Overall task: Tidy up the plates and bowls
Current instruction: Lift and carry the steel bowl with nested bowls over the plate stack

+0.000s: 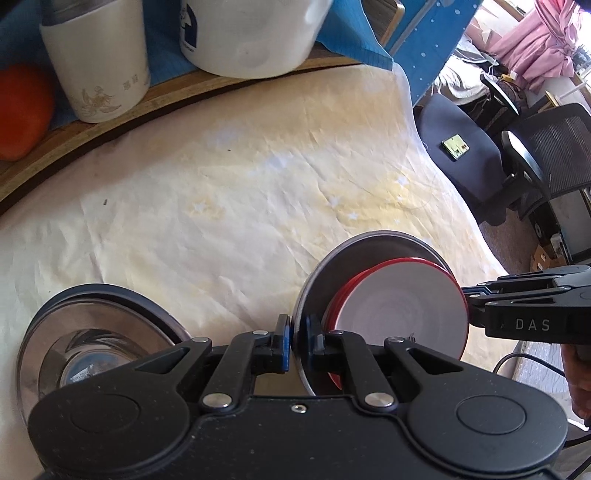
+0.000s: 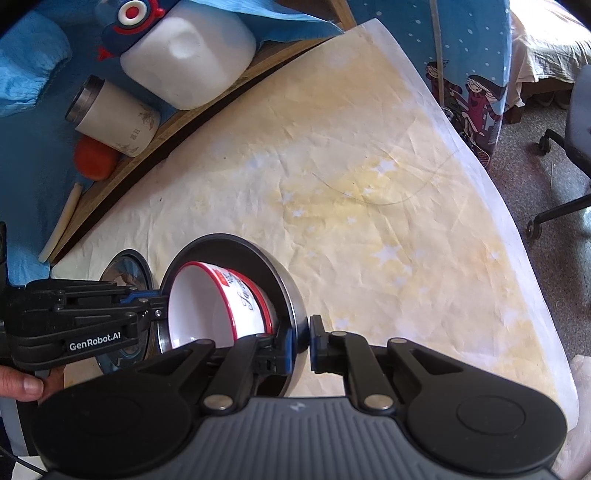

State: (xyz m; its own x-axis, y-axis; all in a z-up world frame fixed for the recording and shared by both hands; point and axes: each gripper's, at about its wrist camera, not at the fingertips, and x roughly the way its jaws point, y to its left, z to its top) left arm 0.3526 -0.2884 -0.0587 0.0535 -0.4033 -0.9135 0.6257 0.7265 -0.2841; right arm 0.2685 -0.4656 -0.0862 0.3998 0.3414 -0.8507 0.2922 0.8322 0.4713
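Note:
A steel bowl [image 1: 343, 258] sits near the table's front with a white, red-rimmed bowl [image 1: 402, 310] nested inside it. My left gripper [image 1: 297, 339] is shut on the steel bowl's left rim. My right gripper [image 2: 300, 343] is shut on the opposite rim of the same steel bowl [image 2: 258, 258]; the white bowl [image 2: 207, 306] shows inside it. A second steel bowl [image 1: 92, 332] stands to the left, also seen in the right wrist view [image 2: 125, 273]. The right gripper shows in the left wrist view [image 1: 471, 295], the left one in the right wrist view [image 2: 159, 306].
The table is covered by a crumpled cream and yellow cloth [image 1: 229, 184]. A wooden shelf at the back holds a white tumbler [image 1: 96, 62], a white jug [image 1: 251, 33] and an orange fruit [image 1: 22, 110]. Office chairs [image 1: 546, 155] stand off the right edge.

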